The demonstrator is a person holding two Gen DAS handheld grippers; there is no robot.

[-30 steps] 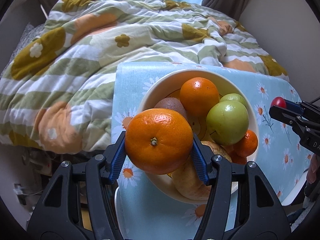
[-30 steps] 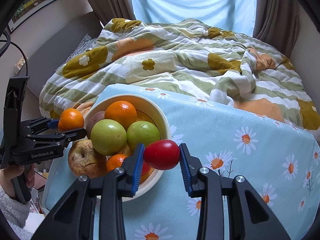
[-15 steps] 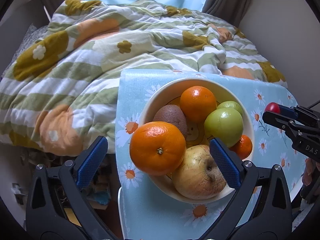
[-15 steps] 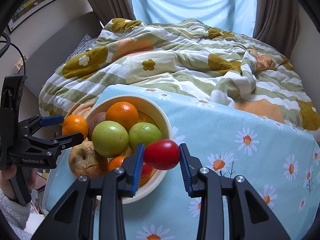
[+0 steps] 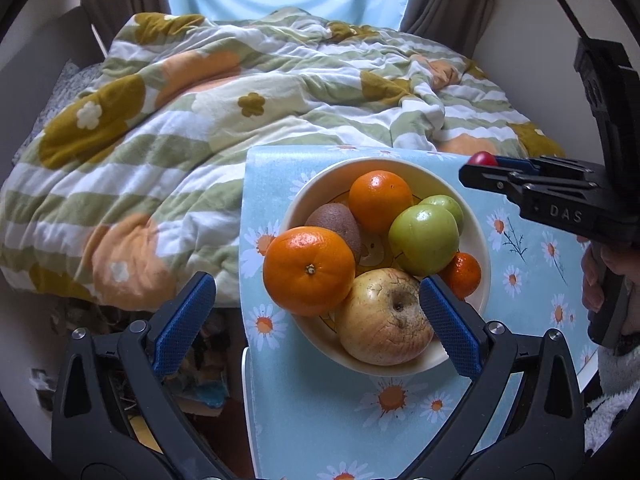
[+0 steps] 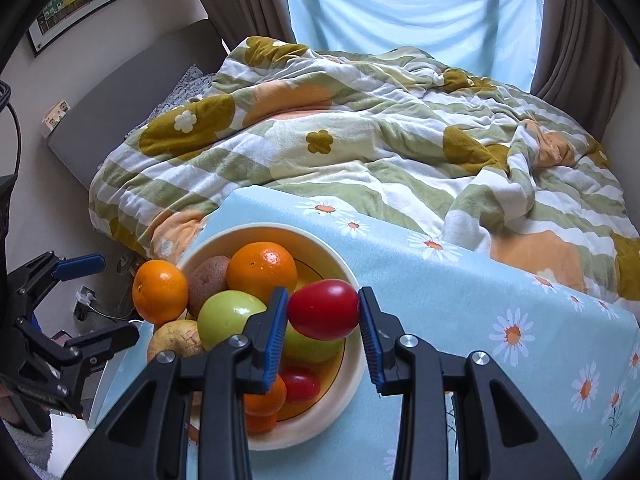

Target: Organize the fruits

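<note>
A cream bowl [image 5: 316, 184] on the blue daisy tablecloth holds oranges, green apples [image 5: 424, 234], a kiwi [image 5: 334, 220] and a wrinkled yellow apple [image 5: 384, 320]. A large orange [image 5: 309, 270] rests at the bowl's left rim. My left gripper [image 5: 316, 312] is open and empty, its pads apart on either side of the orange and the yellow apple. My right gripper [image 6: 323, 326] is shut on a red tomato [image 6: 323, 309], held above the bowl's [image 6: 344, 396] right side. The right gripper also shows in the left wrist view [image 5: 486, 166], with the tomato [image 5: 483, 158].
The tablecloth [image 6: 500, 312] covers a small table whose left edge runs just beside the bowl. A bed with a flowered duvet [image 6: 360, 140] lies behind. A second red tomato [image 6: 300, 384] and a small orange [image 6: 264, 400] lie in the bowl's near side.
My left gripper opened and let go of the large orange, which now rests at the bowl's left rim; the gripper drew back. The right gripper kept hold of the tomato.
</note>
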